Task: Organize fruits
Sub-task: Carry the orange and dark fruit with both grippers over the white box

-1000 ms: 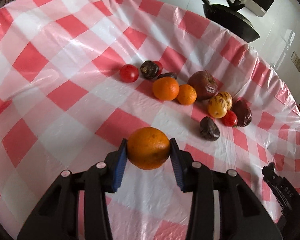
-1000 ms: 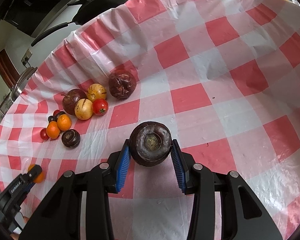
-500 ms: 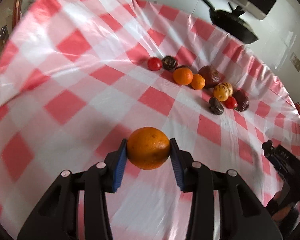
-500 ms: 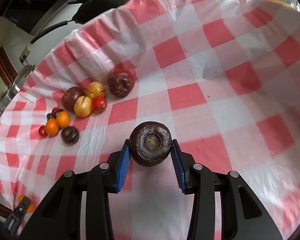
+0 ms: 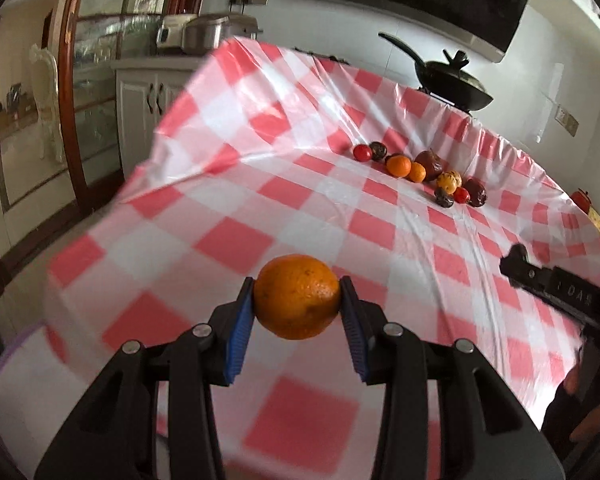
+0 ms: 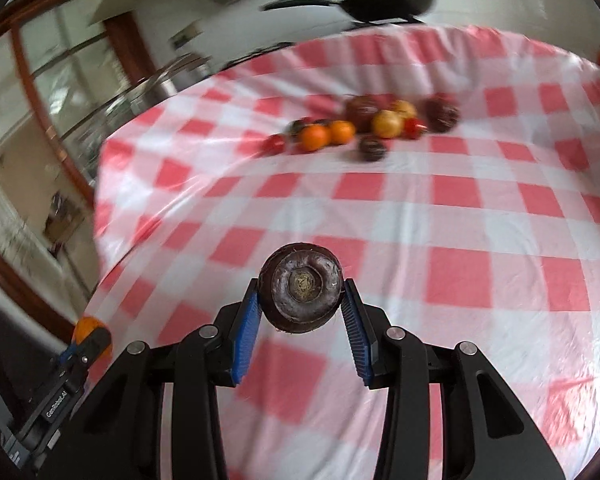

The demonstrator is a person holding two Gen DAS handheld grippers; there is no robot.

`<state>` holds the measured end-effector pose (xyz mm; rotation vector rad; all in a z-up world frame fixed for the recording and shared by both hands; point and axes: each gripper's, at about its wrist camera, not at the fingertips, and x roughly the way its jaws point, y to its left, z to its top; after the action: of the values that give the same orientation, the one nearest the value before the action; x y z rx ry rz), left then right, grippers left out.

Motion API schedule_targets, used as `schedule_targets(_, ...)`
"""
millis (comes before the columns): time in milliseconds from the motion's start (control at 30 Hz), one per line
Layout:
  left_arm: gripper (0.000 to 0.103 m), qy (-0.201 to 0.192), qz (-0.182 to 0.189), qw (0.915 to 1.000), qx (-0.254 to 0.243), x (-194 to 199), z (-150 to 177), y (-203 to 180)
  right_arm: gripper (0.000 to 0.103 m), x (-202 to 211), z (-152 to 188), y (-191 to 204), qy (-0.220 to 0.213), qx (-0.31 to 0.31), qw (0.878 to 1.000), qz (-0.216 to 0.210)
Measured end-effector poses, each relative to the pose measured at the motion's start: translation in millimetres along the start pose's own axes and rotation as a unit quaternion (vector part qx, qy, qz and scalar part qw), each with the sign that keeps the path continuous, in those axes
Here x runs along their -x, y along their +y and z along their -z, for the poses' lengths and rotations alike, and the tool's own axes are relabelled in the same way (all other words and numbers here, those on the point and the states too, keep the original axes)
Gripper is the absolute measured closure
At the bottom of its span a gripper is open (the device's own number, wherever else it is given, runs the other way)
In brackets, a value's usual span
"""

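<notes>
My left gripper is shut on an orange and holds it above the near edge of the red-and-white checked tablecloth. My right gripper is shut on a dark purple round fruit, also raised above the cloth. A cluster of fruit lies far back on the table: two oranges, a red tomato, dark purple fruits and a yellow speckled fruit. The same cluster shows blurred in the right wrist view. The left gripper with its orange shows at the right wrist view's lower left.
A black pan stands behind the table. A white cabinet with appliances and a glass door are at the left. The right gripper's body shows at the right of the left wrist view.
Both grippers have pulled back and risen from the fruit cluster, each still holding its fruit. The cluster now looks much farther off and the room behind has come into view.
</notes>
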<state>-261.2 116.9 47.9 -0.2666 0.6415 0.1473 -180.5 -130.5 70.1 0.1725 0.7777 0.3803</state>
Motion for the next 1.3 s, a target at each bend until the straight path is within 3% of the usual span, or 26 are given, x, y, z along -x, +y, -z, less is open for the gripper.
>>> schedule_targets(233, 0.061, -0.017, -0.018, 0.9996, -0.010, 39, 33, 45, 0.062, 5, 24, 67, 0.023, 0.083, 0.995, -0.051)
schedule_targets(600, 0.061, 0.008, -0.081, 0.9955, 0.049, 70, 80, 125, 0.062, 7, 76, 149, 0.053, 0.202, 0.968, -0.136)
schedule_targets(767, 0.061, 0.026, -0.108, 0.9908, 0.078, 79, 102, 153, 0.062, 10, 100, 181, 0.065, 0.251, 0.947, -0.188)
schedule_targets(1000, 0.061, 0.046, -0.150, 0.9795, 0.126, 94, 131, 197, 0.062, 3, 145, 232, 0.112, 0.329, 0.905, -0.247)
schedule_targets(1167, 0.061, 0.078, -0.167, 0.9739, 0.132, 88, 147, 212, 0.062, -16, 184, 253, 0.168, 0.371, 0.879, -0.250)
schedule_targets(1300, 0.061, 0.118, -0.173, 0.9665, 0.149, 71, 160, 221, 0.062, -48, 218, 262, 0.221, 0.407, 0.859, -0.219)
